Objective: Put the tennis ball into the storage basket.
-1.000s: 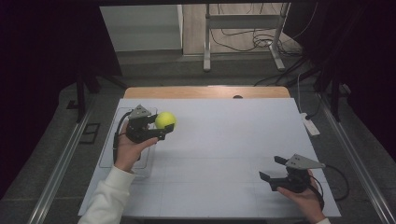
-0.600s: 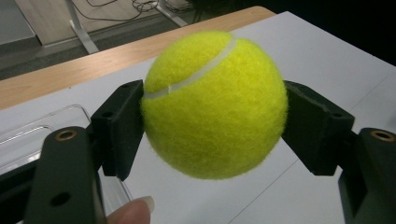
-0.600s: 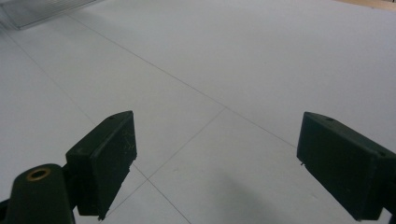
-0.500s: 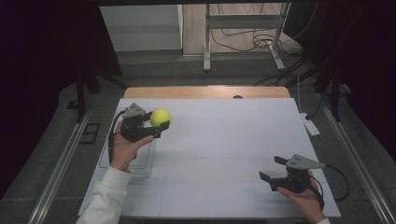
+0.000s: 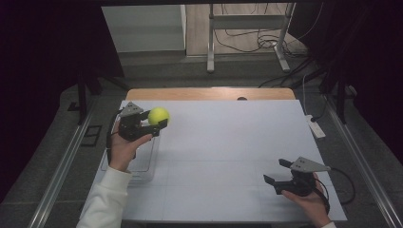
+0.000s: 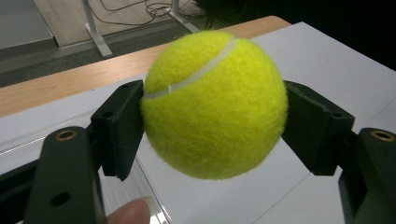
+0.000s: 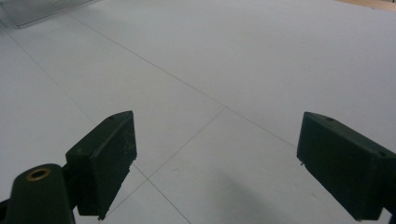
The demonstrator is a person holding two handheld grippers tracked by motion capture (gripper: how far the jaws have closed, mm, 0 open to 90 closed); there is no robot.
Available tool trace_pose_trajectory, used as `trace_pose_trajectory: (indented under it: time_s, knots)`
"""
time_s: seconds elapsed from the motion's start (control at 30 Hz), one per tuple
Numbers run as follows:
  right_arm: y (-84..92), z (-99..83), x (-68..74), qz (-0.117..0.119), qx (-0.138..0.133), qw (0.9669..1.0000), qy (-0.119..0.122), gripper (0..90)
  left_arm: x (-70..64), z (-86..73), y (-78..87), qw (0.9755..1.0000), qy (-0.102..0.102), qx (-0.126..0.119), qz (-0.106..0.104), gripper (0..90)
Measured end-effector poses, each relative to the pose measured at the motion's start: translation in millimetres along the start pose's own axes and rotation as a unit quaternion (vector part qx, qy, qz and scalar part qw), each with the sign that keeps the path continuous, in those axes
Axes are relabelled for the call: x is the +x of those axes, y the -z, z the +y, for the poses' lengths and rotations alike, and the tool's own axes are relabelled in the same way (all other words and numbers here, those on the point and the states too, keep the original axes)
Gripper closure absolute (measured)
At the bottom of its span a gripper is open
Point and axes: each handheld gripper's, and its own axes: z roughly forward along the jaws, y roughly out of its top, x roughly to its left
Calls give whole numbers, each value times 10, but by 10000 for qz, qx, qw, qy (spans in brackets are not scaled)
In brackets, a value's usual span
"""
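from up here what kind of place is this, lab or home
Most likely a lab or recording room: a white table marked with a thin grid, dark curtains at both sides, and loose cables on the floor behind.

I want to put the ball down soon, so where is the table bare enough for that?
The white table is bare between the left gripper holding the tennis ball and the open right gripper, and along the far edge. The only crowded spot is the near left, around the clear container.
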Motion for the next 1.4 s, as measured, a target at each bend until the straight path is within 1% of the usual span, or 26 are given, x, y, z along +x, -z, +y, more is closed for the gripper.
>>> trace_pose_trajectory:
  time_s: [0.13,0.33,0.77,1.03,1.17,1.4]
  knots:
    - [1,-1,-6,7,1,10000,-10,124,24,-6,-20,9999,-62,64,131,277]
    - [3,0,-3,7,-5,10000,-1,124,95,-15,-26,9998,25,61,192,277]
    - [2,4,4,14,-22,10000,-9,124,218,-35,6,9994,120,51,315,277]
    - [4,4,3,20,-29,10000,-10,123,330,-53,27,9988,239,46,421,277]
    - [2,3,-1,26,-27,10000,-12,123,361,-56,27,9986,258,47,453,277]
    - [5,5,-3,-3,-13,10000,-24,123,427,-60,7,9980,355,84,510,277]
